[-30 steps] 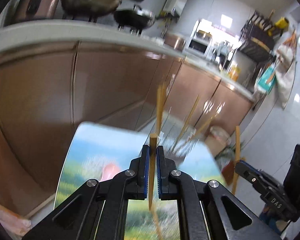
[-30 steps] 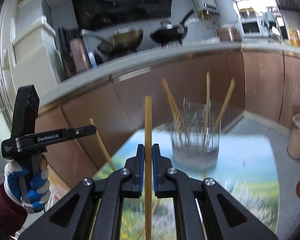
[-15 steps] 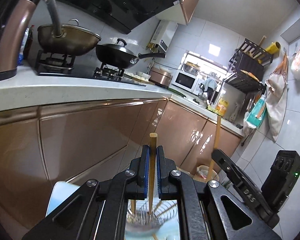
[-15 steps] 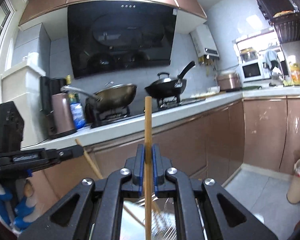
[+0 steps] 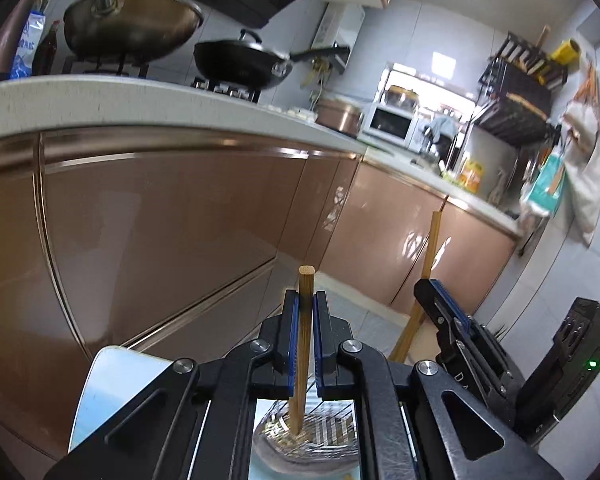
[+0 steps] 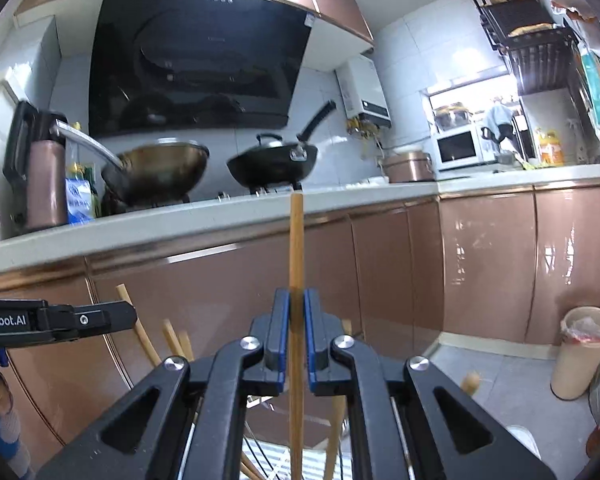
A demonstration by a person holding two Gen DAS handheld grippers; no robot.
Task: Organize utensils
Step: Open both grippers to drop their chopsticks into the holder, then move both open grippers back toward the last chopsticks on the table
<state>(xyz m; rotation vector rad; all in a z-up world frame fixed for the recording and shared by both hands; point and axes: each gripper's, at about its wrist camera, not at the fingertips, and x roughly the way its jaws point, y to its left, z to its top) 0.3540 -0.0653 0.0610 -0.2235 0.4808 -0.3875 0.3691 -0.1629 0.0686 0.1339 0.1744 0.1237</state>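
Note:
My left gripper (image 5: 305, 308) is shut on an upright wooden chopstick (image 5: 304, 320); its lower end reaches into the glass holder (image 5: 300, 440) seen below between the jaws. My right gripper (image 6: 296, 312) is shut on another upright wooden chopstick (image 6: 296, 248), held over the same glass holder (image 6: 268, 464). Several other chopsticks (image 6: 176, 340) lean out of the holder. The right gripper with its chopstick (image 5: 430, 248) shows at the right of the left wrist view, and the left gripper (image 6: 100, 316) at the left of the right wrist view.
A table with a landscape print (image 5: 112, 392) lies under the holder. Brown kitchen cabinets (image 5: 180, 220) and a white counter (image 6: 180, 228) with a wok (image 6: 160, 168) and a black pan (image 6: 276, 164) stand behind. A bin (image 6: 580, 352) is on the floor at right.
Both grippers have tilted up and closed in over the glass holder, which now sits directly below the jaws. Each still holds its chopstick, and the left one's tip now reaches into the holder.

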